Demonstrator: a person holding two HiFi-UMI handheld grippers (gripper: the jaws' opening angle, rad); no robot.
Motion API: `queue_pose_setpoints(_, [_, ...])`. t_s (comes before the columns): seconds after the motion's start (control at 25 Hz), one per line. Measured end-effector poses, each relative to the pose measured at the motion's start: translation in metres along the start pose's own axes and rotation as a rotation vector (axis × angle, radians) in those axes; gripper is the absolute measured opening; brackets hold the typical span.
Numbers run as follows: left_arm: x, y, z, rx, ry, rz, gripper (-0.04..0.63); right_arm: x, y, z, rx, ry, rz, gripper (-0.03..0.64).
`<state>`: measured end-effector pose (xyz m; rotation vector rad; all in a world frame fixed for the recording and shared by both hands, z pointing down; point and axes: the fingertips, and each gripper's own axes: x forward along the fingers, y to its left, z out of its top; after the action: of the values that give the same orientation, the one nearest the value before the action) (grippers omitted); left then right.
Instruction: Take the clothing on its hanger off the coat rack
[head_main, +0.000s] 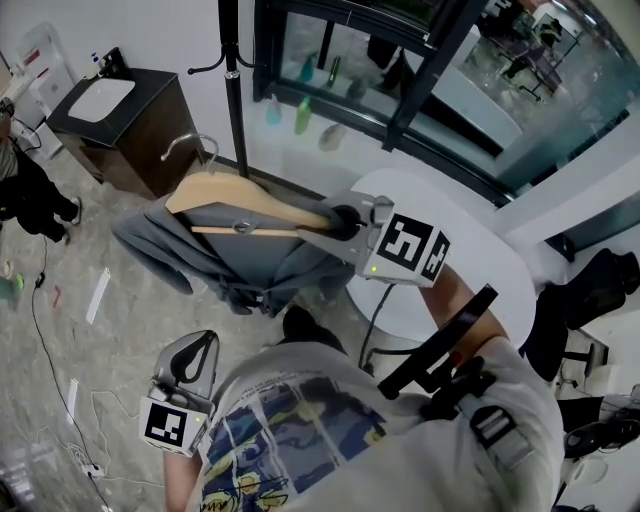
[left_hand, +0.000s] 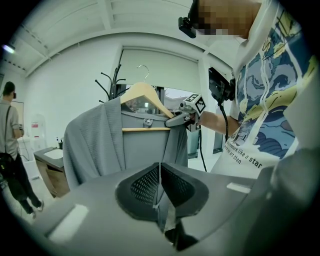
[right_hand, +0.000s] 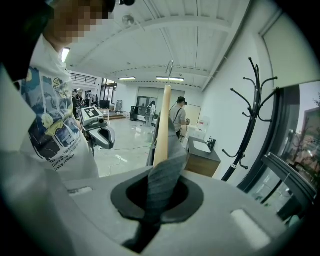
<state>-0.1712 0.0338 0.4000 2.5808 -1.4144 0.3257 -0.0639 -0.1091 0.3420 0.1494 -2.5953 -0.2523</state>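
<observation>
A wooden hanger (head_main: 240, 198) carries a grey garment (head_main: 190, 255) that droops to the left. My right gripper (head_main: 345, 222) is shut on the hanger's right end, with grey cloth pinched between its pads (right_hand: 162, 185). The metal hook (head_main: 190, 145) hangs free in the air beside the black coat rack (head_main: 232, 80), touching none of its pegs. In the left gripper view the hanger (left_hand: 145, 95) and garment (left_hand: 100, 145) hang in front of the rack (left_hand: 112, 82). My left gripper (head_main: 195, 360) is low by my body, shut with nothing in it (left_hand: 159, 182).
A dark cabinet with a white sink (head_main: 120, 120) stands left of the rack. A round white table (head_main: 440, 260) is under my right arm. A person (head_main: 25, 190) stands at the far left. Cables (head_main: 60, 380) trail over the floor. Bottles (head_main: 300, 115) line the window sill.
</observation>
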Motion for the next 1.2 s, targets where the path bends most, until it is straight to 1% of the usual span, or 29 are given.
queue_pose_setpoints(0.2, [0.003, 0.000, 0.002, 0.005, -0.001, -0.013, 0.015, 0.002, 0.008, -0.003, 0.002, 0.006, 0.007, 0.008])
queue_pose_setpoints(0.4, [-0.003, -0.006, -0.007, 0.009, -0.003, -0.021, 0.015, 0.005, 0.027, -0.009, 0.001, 0.007, 0.003, 0.008])
queue_pose_setpoints(0.64, [-0.004, -0.007, -0.008, 0.007, -0.002, -0.033, 0.015, 0.006, 0.036, -0.011, -0.004, 0.016, 0.008, 0.008])
queue_pose_setpoints(1.2, [0.004, -0.007, -0.010, 0.006, 0.013, -0.049, 0.015, 0.008, 0.042, -0.018, -0.012, 0.025, 0.017, 0.008])
